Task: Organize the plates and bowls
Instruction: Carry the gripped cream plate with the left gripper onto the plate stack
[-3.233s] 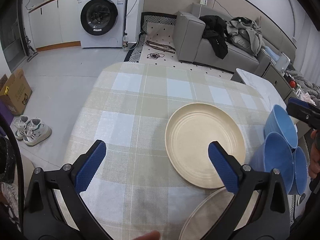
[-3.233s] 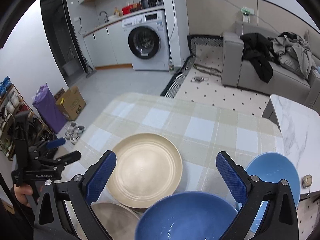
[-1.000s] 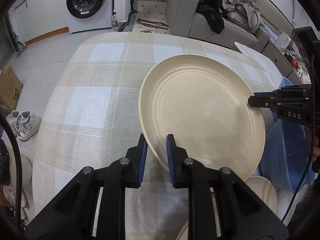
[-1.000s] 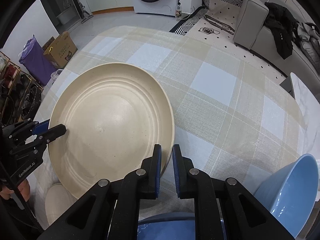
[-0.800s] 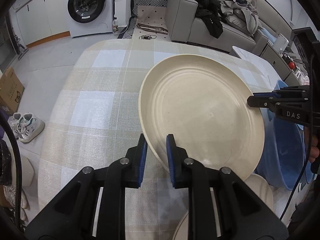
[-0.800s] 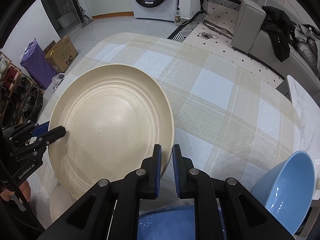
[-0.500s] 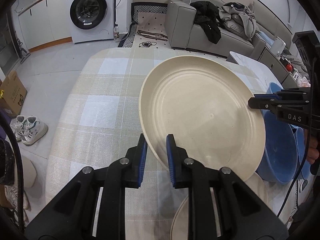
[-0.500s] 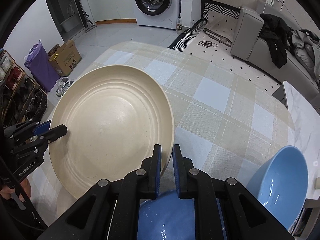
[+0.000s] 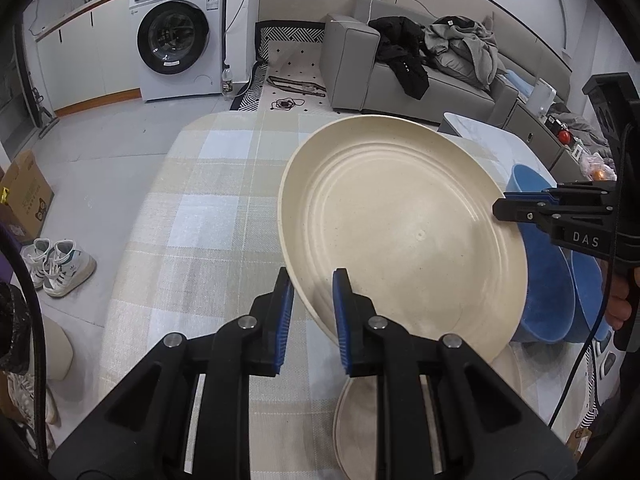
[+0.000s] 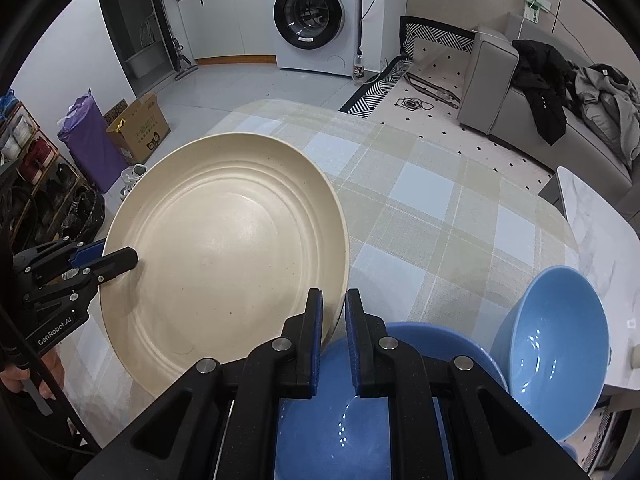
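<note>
A large cream plate (image 9: 400, 224) is held in the air above the checked tablecloth (image 9: 208, 216), tilted, gripped on opposite rims. My left gripper (image 9: 310, 280) is shut on its near-left rim. My right gripper (image 10: 331, 300) is shut on the opposite rim of the plate (image 10: 224, 256); it shows from the side in the left wrist view (image 9: 520, 206). A second cream plate (image 9: 360, 412) lies on the table below. Blue bowls (image 10: 556, 348) stand at the right, one (image 10: 344, 412) under my right gripper.
The table's far and left edges drop to a grey floor with shoes (image 9: 60, 264) and a cardboard box (image 10: 138, 124). A white marble side table (image 10: 596, 224) adjoins at the right. A sofa (image 9: 400, 72) and washing machine (image 9: 176, 44) stand beyond.
Both grippers closed on the cream plate and have lifted it off the table; over the last second it has risen further, with the table looking smaller below.
</note>
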Motion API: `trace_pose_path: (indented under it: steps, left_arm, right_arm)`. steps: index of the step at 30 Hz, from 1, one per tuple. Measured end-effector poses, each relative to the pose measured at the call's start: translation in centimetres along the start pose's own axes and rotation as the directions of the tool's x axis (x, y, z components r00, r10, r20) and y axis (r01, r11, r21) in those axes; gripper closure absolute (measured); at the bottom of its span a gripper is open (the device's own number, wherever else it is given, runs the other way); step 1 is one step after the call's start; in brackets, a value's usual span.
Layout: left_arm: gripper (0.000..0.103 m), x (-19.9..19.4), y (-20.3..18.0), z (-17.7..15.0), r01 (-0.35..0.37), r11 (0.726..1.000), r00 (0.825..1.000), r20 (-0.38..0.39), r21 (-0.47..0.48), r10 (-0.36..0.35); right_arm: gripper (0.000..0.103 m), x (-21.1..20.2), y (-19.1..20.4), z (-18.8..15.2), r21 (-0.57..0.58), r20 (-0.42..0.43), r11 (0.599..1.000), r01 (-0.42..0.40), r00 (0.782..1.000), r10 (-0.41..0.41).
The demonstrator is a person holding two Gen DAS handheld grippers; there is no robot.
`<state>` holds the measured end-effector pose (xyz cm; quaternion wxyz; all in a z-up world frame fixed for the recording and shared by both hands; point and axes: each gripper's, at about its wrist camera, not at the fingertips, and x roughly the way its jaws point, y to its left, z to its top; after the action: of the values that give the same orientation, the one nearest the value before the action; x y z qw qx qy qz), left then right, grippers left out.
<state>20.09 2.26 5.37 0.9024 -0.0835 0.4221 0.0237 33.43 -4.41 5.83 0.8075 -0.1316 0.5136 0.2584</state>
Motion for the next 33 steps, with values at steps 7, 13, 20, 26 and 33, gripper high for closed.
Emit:
trace_pose_path:
  steps: [7,13,20,26,33]
  left_arm:
    - [0.087,-2.2,0.1,-1.3,0.009,1.000,1.000,0.025,0.010,-0.009]
    - [0.087,-3.6,0.3,-2.8,0.006,1.000,0.999,0.038,0.018,-0.007]
    - [0.087,-4.4,0.0,-4.5,0.009,0.999,0.999,0.033,0.038,-0.011]
    - [0.087,-5.0,-0.5,-5.7,0.021,0.998,0.999,0.032,0.053,-0.022]
    - [0.087,-5.7,-0.4,-7.3,0.040,0.997,0.999,0.029,0.070,-0.042]
  right_arm:
    - [0.091,-1.7,1.2,-1.2,-0.006,0.031,1.000,0.011,0.999,-0.010]
    - [0.091,-2.6,2.3,-2.3,-0.019,0.049,1.000,0.014,0.999,-0.013]
    - [0.091,-3.1,2.8,-4.1,-0.009,0.061,1.000,0.004,0.998,-0.003]
    - [0.091,-3.9,3.2,-5.6,0.001,0.074,1.000,0.006,0.997,-0.006]
    - [0.091,-4.9,3.8,-7.3,0.019,0.096,1.000,0.002,0.995,-0.004]
